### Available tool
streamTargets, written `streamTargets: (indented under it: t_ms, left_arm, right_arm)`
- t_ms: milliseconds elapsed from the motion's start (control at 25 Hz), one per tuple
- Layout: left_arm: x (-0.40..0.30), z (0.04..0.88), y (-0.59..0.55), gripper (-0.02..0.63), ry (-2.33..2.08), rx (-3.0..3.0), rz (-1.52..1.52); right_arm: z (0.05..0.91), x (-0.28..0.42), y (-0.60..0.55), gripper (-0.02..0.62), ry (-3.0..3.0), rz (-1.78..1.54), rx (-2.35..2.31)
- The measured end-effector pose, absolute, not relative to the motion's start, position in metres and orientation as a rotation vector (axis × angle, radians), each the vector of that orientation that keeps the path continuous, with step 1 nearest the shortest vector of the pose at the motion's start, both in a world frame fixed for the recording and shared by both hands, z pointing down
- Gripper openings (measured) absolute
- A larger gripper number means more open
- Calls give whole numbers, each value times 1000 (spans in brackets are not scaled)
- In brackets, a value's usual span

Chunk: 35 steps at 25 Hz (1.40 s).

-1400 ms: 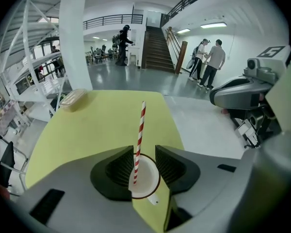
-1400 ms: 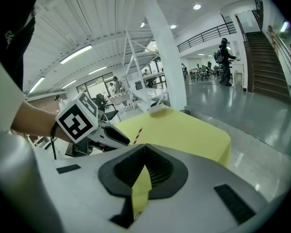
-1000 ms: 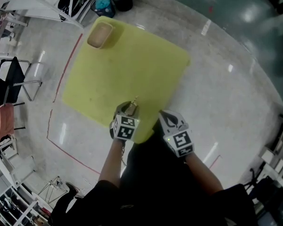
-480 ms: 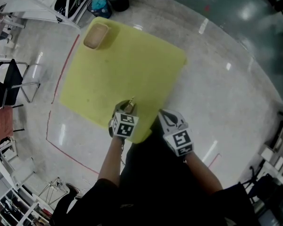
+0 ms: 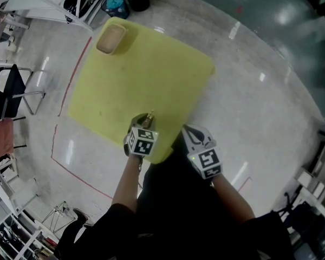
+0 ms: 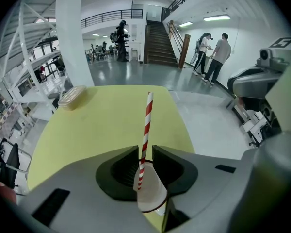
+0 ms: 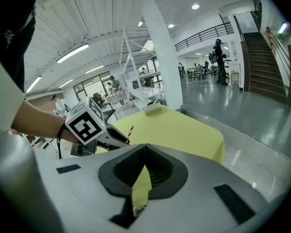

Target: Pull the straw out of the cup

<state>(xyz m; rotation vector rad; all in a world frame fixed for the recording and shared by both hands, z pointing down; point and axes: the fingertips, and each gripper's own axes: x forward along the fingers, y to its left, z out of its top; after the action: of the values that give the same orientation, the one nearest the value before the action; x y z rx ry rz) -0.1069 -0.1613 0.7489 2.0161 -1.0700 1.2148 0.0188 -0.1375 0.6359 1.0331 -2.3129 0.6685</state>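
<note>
A white paper cup (image 6: 150, 195) with a red-and-white striped straw (image 6: 145, 130) stands at the near corner of the yellow table (image 5: 146, 64). My left gripper (image 6: 145, 152) is around the cup. Its jaws are closing, and the cup fills the gap between them, with the straw rising between the tips. In the head view only the straw's tip (image 5: 150, 114) shows above the left gripper (image 5: 146, 122). My right gripper (image 5: 190, 134) hangs just right of the table corner, shut and empty. In the right gripper view its tips (image 7: 145, 147) meet, and the straw (image 7: 130, 131) stands up left of them.
A shallow beige container (image 5: 110, 39) sits at the table's far corner. Two round bins (image 5: 118, 5) stand on the floor beyond it. A chair (image 5: 16, 88) and racks line the left side. Red tape (image 5: 59, 145) marks the floor around the table.
Both grippers stay at the table's near corner. The head view shifts only slightly.
</note>
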Motion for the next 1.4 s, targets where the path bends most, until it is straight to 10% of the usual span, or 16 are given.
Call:
streamTargets:
  t_ms: [1400]
  left_arm:
    - [-142, 704, -160, 64, -1356, 2016, 1005]
  right_arm:
    - [625, -16, -139, 17, -2394, 596, 886]
